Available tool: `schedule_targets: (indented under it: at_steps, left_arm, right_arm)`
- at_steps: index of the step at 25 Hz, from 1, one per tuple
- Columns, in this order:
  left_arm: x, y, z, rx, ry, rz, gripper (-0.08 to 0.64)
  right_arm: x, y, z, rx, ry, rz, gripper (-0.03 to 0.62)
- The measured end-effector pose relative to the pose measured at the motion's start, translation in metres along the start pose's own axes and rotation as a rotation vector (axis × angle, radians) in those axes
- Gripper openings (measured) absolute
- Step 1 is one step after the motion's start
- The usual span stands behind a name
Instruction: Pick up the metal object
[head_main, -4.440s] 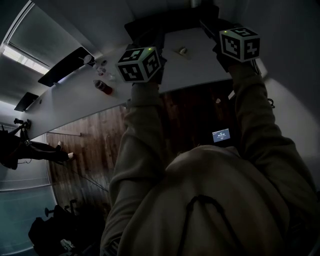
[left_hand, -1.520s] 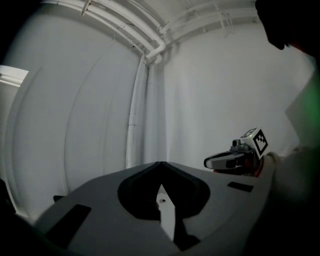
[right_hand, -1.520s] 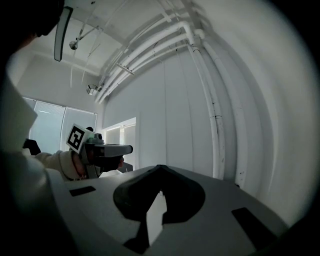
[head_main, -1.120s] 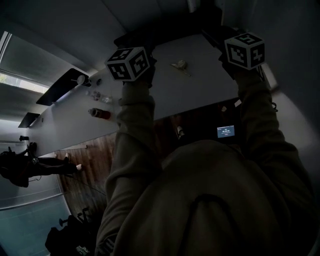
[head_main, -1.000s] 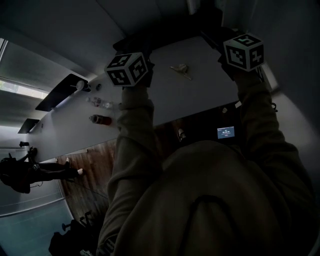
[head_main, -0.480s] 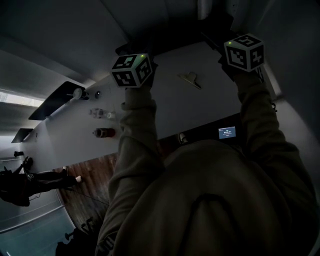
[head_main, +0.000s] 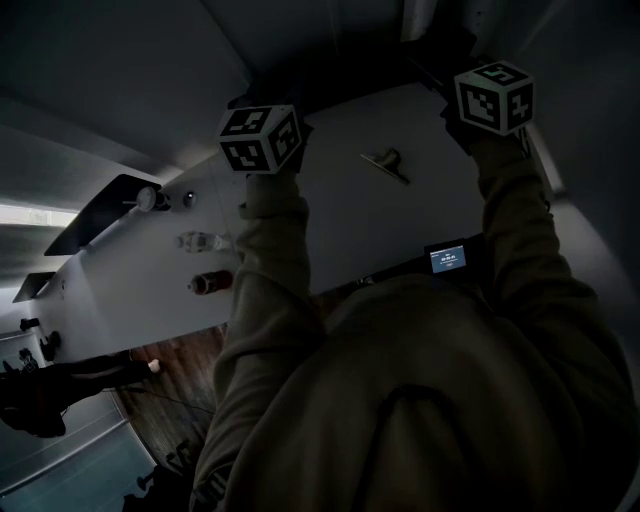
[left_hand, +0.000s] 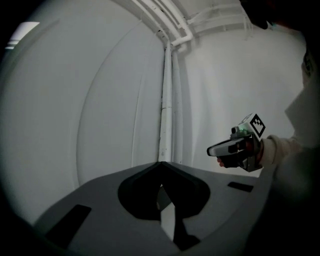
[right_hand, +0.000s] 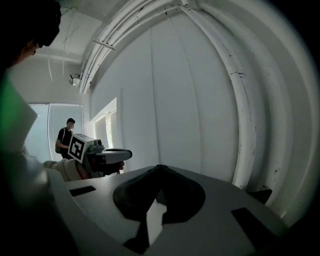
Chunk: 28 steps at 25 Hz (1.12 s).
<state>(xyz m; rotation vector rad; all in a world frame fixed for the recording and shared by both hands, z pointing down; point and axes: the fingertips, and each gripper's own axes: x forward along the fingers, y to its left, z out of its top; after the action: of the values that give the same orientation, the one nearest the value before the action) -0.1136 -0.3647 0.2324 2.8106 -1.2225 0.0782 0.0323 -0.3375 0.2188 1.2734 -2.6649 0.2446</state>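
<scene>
here, left hand-held gripper (left_hand: 160, 166) clenched, empty; right hand-held gripper (right_hand: 159, 168) clenched, empty; metal object (head_main: 385, 163) untouched

The person wears a drab khaki hooded sweatshirt (head_main: 450, 380) with a dark drawstring (head_main: 385, 410) and long sleeves (head_main: 265, 290), and the left hand-held gripper (left_hand: 164, 202) and right hand-held gripper (right_hand: 152, 207) are grey-bodied, each carrying a white cube (head_main: 262, 138) with black square markers.

The left arm (head_main: 262, 280) and right arm (head_main: 522, 235) stretch toward the frame's top. The left gripper (head_main: 262, 138), upper centre, and the right gripper (head_main: 492, 97), upper right, have their jaws together, empty.
</scene>
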Motion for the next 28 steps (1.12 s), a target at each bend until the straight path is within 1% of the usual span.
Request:
schedule_targets:
  at_steps: [2,5,10,14,16,18,20,23,25,28]
  left_arm:
    - [0.004,0.005,-0.005,-0.018,0.004,-0.004,0.005]
    - [0.014,0.007,-0.005,-0.008,0.014,-0.007,0.005]
    - [0.039,0.004,0.004,-0.001,0.022,-0.006,0.005]
    - [0.052,0.007,0.024,0.011,0.011,0.005,0.005]
    - [0.057,0.006,0.023,0.005,0.016,0.015,0.005]
    - [0.061,0.006,0.020,0.004,0.027,0.023,0.005]
    - [0.062,0.003,0.023,0.001,0.021,0.018,0.005]
    - [0.059,-0.001,0.026,0.026,0.025,0.012,0.005]
    - [0.058,-0.002,0.026,0.023,0.026,0.013,0.005]
    - [0.057,-0.002,0.034,0.022,0.011,0.027,0.005]
  right_arm:
    - [0.005,-0.004,-0.001,0.003,0.005,-0.002,0.020]
    - [0.012,-0.010,0.005,-0.006,0.008,0.006,0.020]
    - [0.016,-0.034,0.015,-0.004,0.000,0.019,0.020]
    - [0.022,-0.055,0.028,-0.010,-0.021,0.036,0.020]
    - [0.021,-0.062,0.027,0.004,-0.033,0.044,0.020]
    - [0.021,-0.064,0.026,0.007,-0.041,0.057,0.020]
    - [0.022,-0.065,0.025,0.008,-0.049,0.070,0.020]
    - [0.026,-0.065,0.027,0.008,-0.068,0.093,0.020]
    - [0.026,-0.061,0.029,-0.004,-0.075,0.099,0.020]
    - [0.029,-0.061,0.030,0.003,-0.081,0.102,0.020]
